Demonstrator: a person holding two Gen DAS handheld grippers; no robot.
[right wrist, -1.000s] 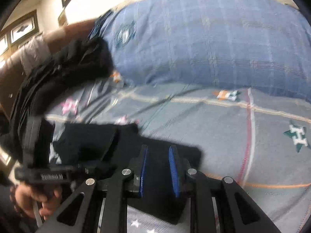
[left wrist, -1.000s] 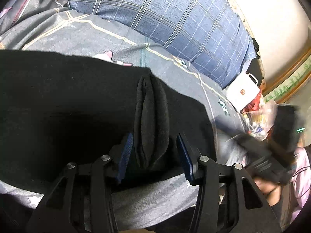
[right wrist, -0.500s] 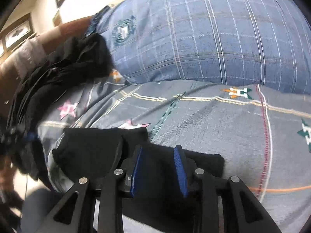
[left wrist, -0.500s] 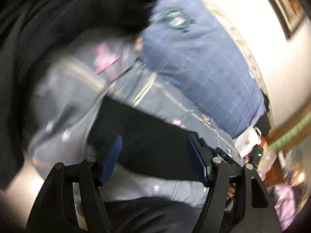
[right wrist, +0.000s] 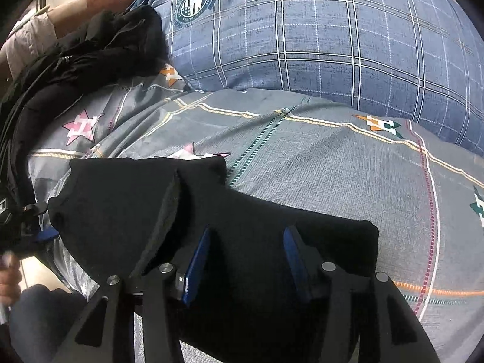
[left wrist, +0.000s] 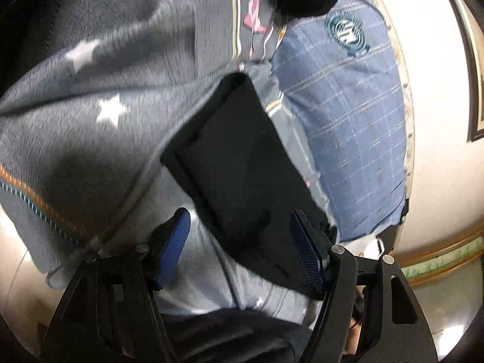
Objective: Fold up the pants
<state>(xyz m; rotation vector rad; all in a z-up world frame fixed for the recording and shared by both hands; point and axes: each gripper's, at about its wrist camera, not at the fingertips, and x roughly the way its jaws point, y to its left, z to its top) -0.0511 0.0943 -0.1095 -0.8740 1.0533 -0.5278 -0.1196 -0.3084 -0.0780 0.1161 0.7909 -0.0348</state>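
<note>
A: Where are the pants (right wrist: 211, 230)?

B: Folded into a black slab on the grey star-print bedspread (right wrist: 332, 157), near its front edge. One folded edge stands up as a ridge on the left half in the right wrist view.

A: And the right gripper (right wrist: 246, 257)?

B: Just over the pants, blue pads apart. Its jaws have just been opening; nothing is pinched, only black cloth lying beneath the gap.

A: The left gripper (left wrist: 242, 248)?

B: Jaws spread wide, having just opened too. In its tilted, blurred view the pants (left wrist: 242, 166) run up from between the pads, but the pads press on nothing.

A: Any containers?

B: None I can make out.

A: What surrounds the pants?

B: Behind them a big blue plaid pillow (right wrist: 332, 30) with a round crest lies against the bedspread. To the left a heap of black clothing (right wrist: 75, 60) sits on the bed, touching the pillow's corner. A hand (right wrist: 7, 281) shows at the left edge of the right wrist view, below the bed's edge. A picture frame (left wrist: 475, 90) hangs on the pale wall.
</note>
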